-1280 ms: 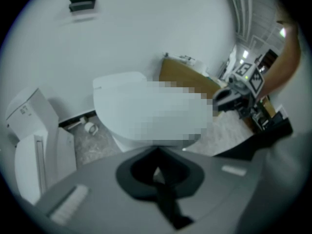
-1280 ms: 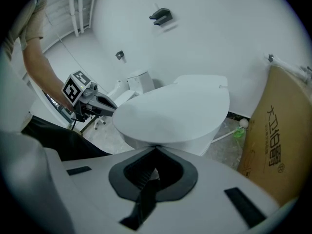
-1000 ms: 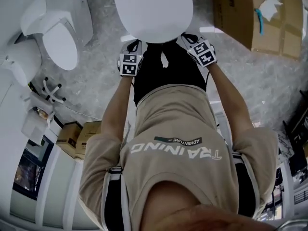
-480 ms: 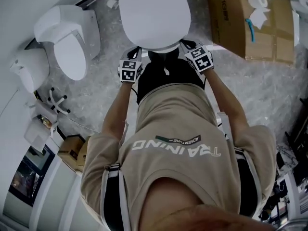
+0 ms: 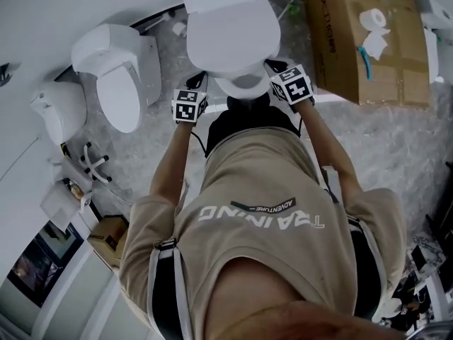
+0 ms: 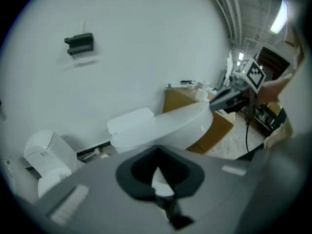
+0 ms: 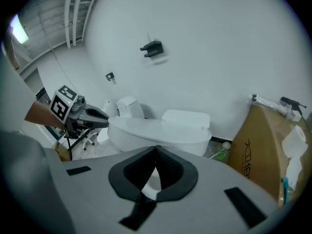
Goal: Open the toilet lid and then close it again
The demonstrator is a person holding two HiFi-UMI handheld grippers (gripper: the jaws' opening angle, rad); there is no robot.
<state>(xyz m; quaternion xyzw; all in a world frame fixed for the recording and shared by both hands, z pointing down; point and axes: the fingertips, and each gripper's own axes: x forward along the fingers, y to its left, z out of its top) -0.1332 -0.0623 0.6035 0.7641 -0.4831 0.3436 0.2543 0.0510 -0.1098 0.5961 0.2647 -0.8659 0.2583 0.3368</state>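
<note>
Flat on the bowl (image 5: 245, 86), toilet lid (image 5: 230, 34), front edge flanked by left tool (image 5: 200, 82) and right tool (image 5: 273, 65), both pinched shut on nothing. To raise it, slip both tips under that edge evenly; lift slowly, level, without twisting it.

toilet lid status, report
Left tool and right tool pinching the toilet lid at its front rim. Lid low, front of bowl showing beneath. Nothing in the way.
</note>
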